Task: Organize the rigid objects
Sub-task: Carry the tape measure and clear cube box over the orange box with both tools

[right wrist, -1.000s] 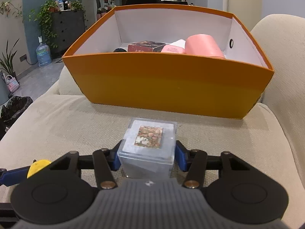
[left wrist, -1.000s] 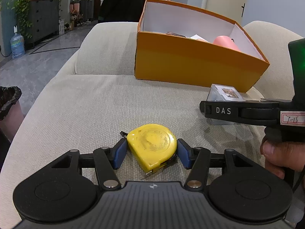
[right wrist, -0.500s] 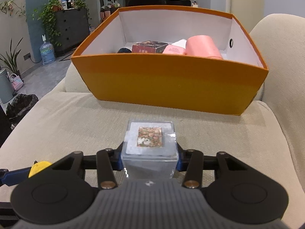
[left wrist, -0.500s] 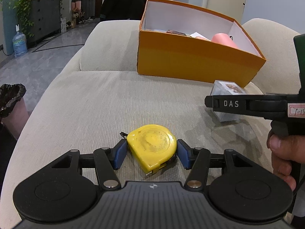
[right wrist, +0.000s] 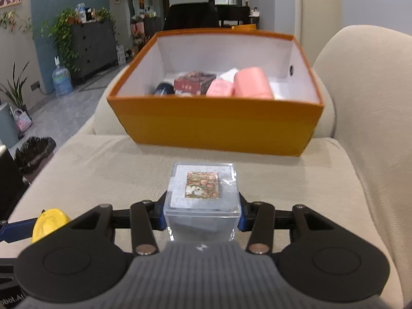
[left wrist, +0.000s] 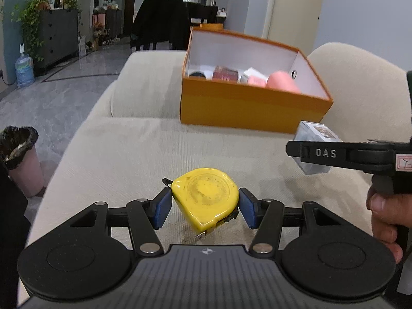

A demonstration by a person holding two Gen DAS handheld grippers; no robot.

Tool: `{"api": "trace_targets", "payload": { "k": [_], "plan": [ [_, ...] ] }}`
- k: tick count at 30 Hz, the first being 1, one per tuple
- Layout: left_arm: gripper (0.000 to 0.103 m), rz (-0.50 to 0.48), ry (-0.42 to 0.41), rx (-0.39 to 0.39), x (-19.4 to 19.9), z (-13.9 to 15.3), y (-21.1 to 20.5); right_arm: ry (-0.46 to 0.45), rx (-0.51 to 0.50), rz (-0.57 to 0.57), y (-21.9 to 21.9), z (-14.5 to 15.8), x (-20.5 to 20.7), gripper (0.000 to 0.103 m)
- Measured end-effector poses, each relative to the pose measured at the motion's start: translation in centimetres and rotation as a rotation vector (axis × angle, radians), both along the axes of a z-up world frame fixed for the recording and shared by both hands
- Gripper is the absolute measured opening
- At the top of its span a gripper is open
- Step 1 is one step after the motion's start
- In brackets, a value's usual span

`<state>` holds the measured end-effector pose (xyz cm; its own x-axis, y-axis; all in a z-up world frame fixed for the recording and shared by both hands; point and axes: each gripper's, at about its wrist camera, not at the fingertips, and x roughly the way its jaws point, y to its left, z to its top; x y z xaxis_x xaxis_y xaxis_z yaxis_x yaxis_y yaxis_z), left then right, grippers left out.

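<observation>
My left gripper (left wrist: 204, 209) is shut on a yellow tape measure (left wrist: 206, 198), held above the beige sofa seat (left wrist: 123, 159). My right gripper (right wrist: 202, 215) is shut on a clear plastic cube box (right wrist: 203, 198) with a patterned sticker on top. That cube (left wrist: 312, 149) shows at the right of the left wrist view, lifted off the cushion, with a hand (left wrist: 386, 216) on the handle. Ahead stands an orange box (right wrist: 216, 126) holding a pink cylinder (right wrist: 253, 83), a red packet (right wrist: 194, 83) and a dark round thing (right wrist: 163, 88). The tape measure (right wrist: 49, 221) peeks in at lower left of the right wrist view.
The sofa backrest (right wrist: 368, 108) rises on the right, and an armrest cushion (left wrist: 144, 85) lies behind the orange box. A bin with a black bag (left wrist: 23, 154) stands on the floor to the left. Dark cabinets, plants and a water bottle (right wrist: 61, 81) are far back.
Both grippers have risen with their objects, so the orange box looks lower and its contents show more. The right gripper's pads closed in against the clear cube.
</observation>
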<state>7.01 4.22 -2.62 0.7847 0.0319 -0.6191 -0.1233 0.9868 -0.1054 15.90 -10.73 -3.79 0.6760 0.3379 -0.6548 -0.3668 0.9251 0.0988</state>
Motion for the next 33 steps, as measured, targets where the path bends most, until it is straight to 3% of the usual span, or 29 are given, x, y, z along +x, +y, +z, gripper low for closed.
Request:
{"api": "trace_targets", "payload": {
  "k": [12, 20, 24, 33],
  "plan": [
    [0.064, -0.029, -0.147, 0.014, -0.4, 7.8, -0.6, -0.139, 0.026, 0.018, -2.2, 8.3, -3.4, 0.047],
    [0.064, -0.091, -0.191, 0.038, 1.9, 10.5, -2.0, -0.200, 0.053, 0.032, -3.2, 13.0, -3.9, 0.047],
    [0.064, -0.111, -0.176, 0.038, 3.5, 9.9, -2.3, -0.203, 0.045, 0.044, -3.3, 13.4, -3.4, 0.047],
    [0.064, -0.155, -0.127, 0.047, 8.9, 8.0, -2.5, -0.157, 0.018, 0.042, -3.0, 11.4, -0.1, 0.047]
  ]
}}
